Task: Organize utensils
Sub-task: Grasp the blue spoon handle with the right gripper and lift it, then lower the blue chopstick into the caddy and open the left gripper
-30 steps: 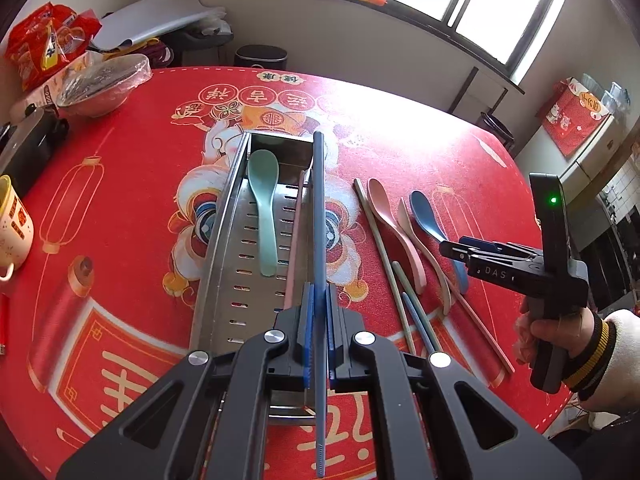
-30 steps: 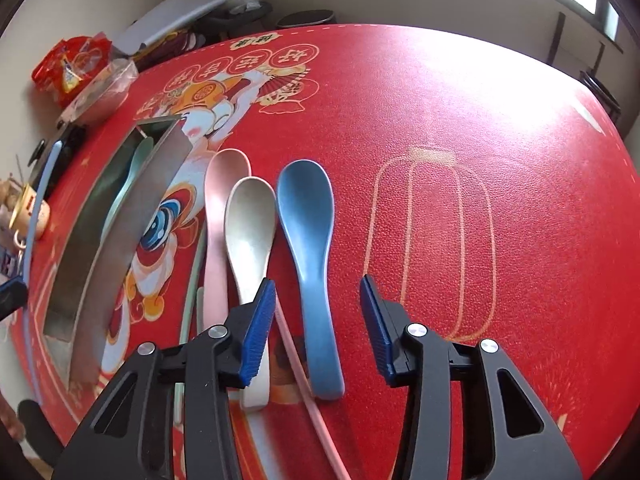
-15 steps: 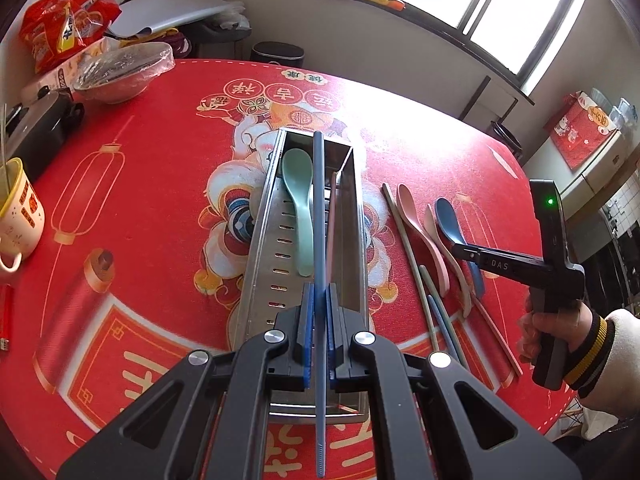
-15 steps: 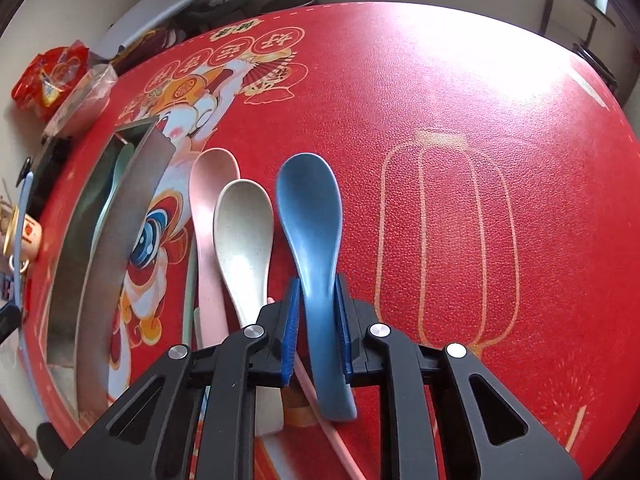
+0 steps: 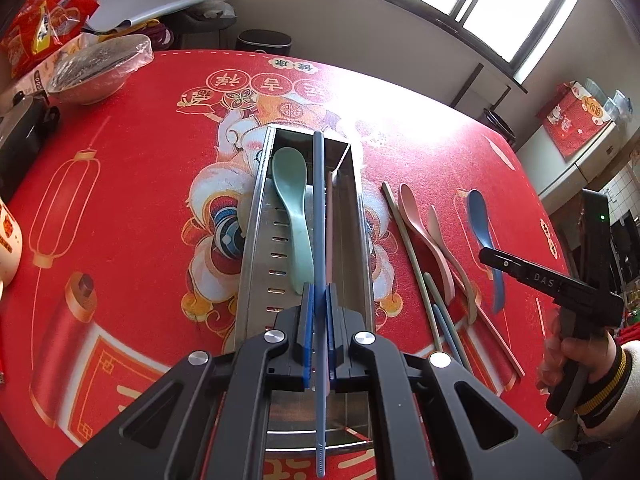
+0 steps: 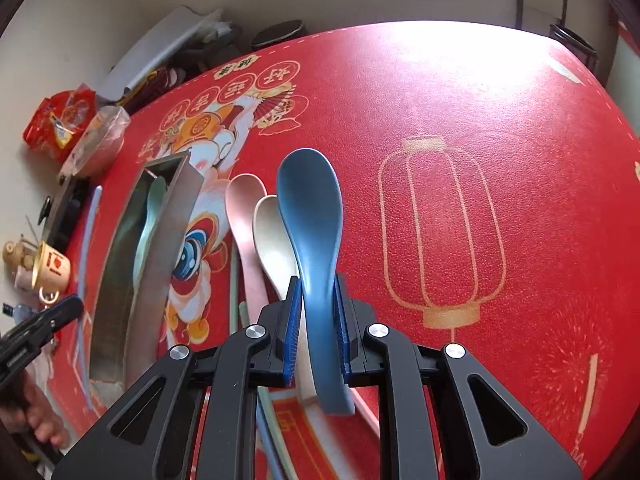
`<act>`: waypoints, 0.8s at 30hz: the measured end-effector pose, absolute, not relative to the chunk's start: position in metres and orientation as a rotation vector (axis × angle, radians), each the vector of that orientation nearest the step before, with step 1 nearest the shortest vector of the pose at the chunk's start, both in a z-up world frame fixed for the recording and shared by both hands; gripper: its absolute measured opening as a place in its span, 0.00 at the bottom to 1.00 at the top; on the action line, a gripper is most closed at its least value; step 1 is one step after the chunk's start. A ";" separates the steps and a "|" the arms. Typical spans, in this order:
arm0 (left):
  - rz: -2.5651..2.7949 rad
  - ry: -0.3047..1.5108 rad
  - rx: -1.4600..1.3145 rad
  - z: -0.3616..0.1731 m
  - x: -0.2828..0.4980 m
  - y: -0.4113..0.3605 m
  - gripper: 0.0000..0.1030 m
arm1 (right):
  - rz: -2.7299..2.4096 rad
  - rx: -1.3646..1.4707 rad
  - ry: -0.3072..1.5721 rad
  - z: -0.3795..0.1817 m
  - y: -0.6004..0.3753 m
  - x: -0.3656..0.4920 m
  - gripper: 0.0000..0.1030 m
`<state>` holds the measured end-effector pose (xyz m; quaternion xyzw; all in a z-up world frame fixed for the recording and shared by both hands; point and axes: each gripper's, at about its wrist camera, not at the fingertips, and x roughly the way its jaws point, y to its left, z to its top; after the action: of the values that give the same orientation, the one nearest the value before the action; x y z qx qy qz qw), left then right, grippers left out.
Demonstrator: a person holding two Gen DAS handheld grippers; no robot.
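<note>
My left gripper [image 5: 319,292] is shut on a blue chopstick [image 5: 318,208], held lengthwise over the metal tray [image 5: 256,216]. In the tray lie a green spoon [image 5: 294,216] and a pink chopstick [image 5: 329,216]. Right of the tray, my right gripper [image 6: 318,292] is shut on the handle of the blue spoon [image 6: 310,208], which hangs a little above the red tablecloth. The left wrist view shows that gripper [image 5: 486,254] from the side with the blue spoon [image 5: 480,216]. A pink spoon [image 6: 244,208] and a beige spoon [image 6: 272,232] lie beside it, with loose chopsticks [image 5: 404,232].
A mug [image 6: 50,266] stands at the table's left edge. A covered bowl [image 5: 100,68], red snack bags [image 5: 40,32] and a black device [image 5: 20,132] crowd the far left. Beyond the table's far edge stands a dark bin [image 5: 264,42]. A person's hand holds each gripper.
My right gripper closed on the blue spoon's handle and raised it off the cloth. The left gripper, still holding the blue chopstick, shifted until it was lined up over the tray.
</note>
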<state>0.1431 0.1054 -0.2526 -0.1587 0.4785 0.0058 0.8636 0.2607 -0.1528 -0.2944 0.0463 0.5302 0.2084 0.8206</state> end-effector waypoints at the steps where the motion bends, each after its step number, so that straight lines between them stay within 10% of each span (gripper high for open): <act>1: 0.007 1.008 -0.332 -0.254 0.147 0.106 0.05 | 0.441 0.109 1.126 -0.292 -0.155 0.258 0.15; 24: -0.096 1.130 -0.285 -0.302 0.200 0.098 0.05 | 0.330 0.217 1.103 -0.279 -0.185 0.211 0.15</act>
<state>0.2002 0.0983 -0.3019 -0.1347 0.5332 -0.0451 0.8340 0.2107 -0.1849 -0.2794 0.1023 0.5204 0.1559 0.8333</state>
